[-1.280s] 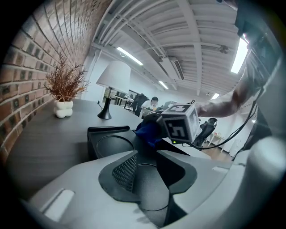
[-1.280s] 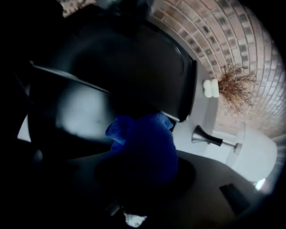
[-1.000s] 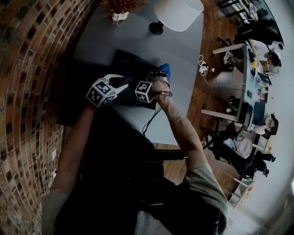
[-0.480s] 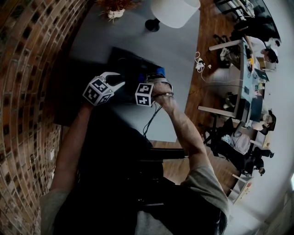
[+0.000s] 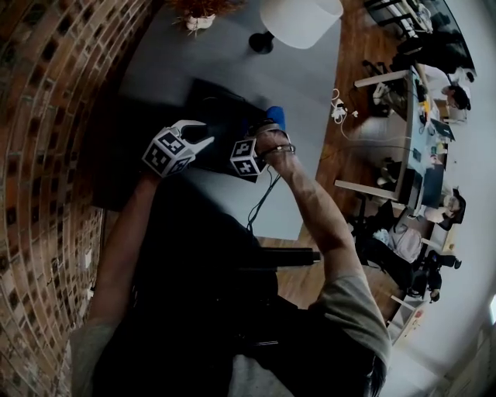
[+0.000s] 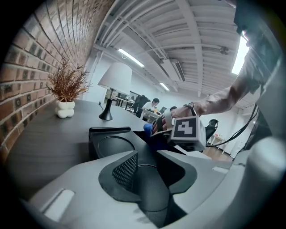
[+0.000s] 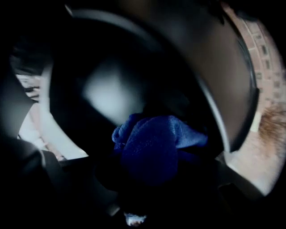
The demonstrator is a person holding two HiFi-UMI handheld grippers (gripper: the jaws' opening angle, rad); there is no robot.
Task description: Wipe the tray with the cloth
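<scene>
A black tray (image 5: 213, 101) with round recesses lies on the dark grey table. The left gripper (image 5: 203, 136) is at the tray's near left rim, and in the left gripper view its jaws (image 6: 145, 179) are closed on that rim of the tray (image 6: 109, 134). My right gripper (image 5: 270, 130) points steeply down over the tray's right part, shut on a bunched blue cloth (image 5: 277, 118). The right gripper view shows the cloth (image 7: 154, 147) pressed into a round recess of the tray (image 7: 107, 89). From the left gripper view I see the cloth (image 6: 147, 128) beside the right gripper's marker cube.
A white lamp (image 5: 298, 19) and a small potted plant (image 5: 198, 19) stand on the table beyond the tray. A brick wall (image 5: 46, 116) runs along the left. A cable (image 5: 263, 198) hangs from the right gripper. The table's edge (image 5: 325, 116) is to the right.
The right gripper has shifted a little across the tray with the cloth and rolled at the wrist. The left gripper has stayed on the tray's rim.
</scene>
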